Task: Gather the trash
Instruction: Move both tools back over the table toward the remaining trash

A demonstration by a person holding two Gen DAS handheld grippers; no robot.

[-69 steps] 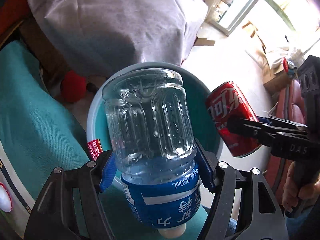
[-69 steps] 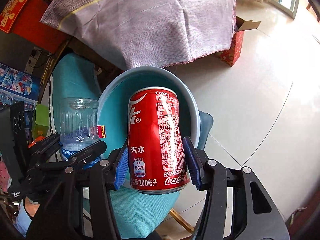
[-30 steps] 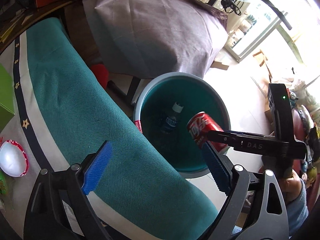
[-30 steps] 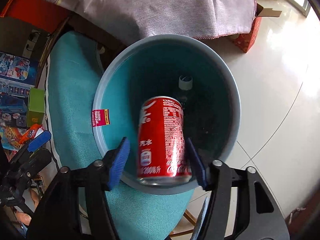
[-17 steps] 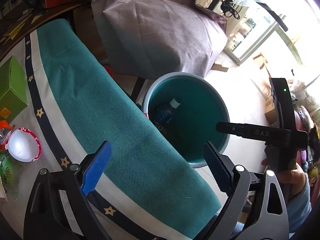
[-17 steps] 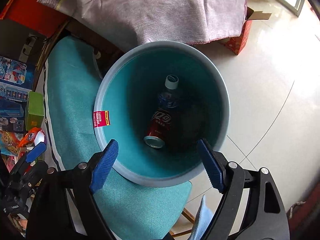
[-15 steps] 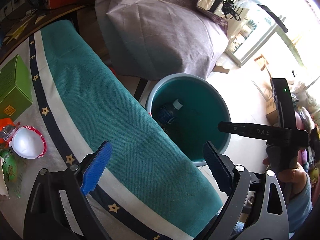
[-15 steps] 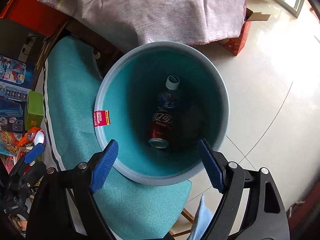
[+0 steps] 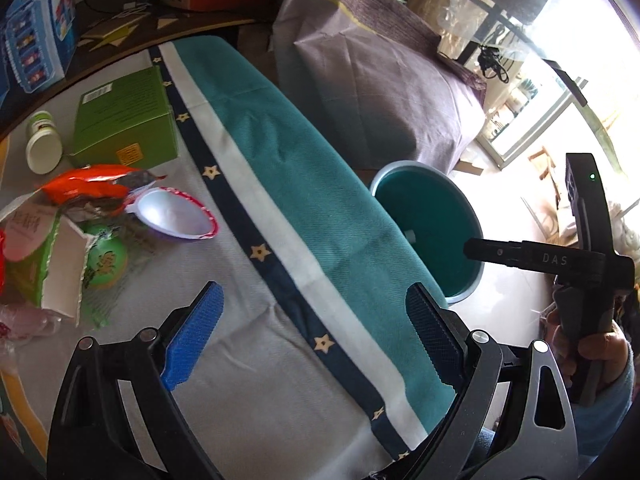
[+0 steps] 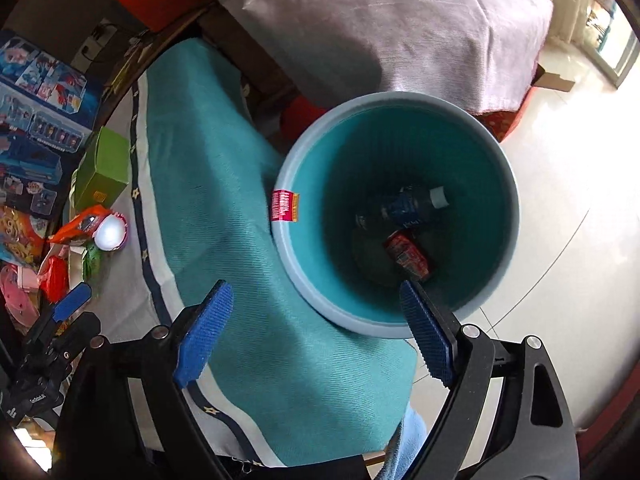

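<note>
With the red cola can (image 10: 409,255) and water bottle (image 10: 412,206) lying in the teal bin (image 10: 505,178), the right gripper (image 10: 316,334), its jaws just widened, and left gripper (image 9: 314,330) gape empty, wrappers (image 9: 92,190) waiting at ten o'clock.

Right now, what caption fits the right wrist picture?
Open right gripper above the teal bin holding a bottle and red can.

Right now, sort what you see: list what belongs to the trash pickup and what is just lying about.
Trash job:
- bin
- bottle and can, both inside the bin
- orange wrapper
- torn carton
- white cup
- left gripper and right gripper, both open and empty

Lying about:
- green box
- tablecloth
- grey cover
</note>
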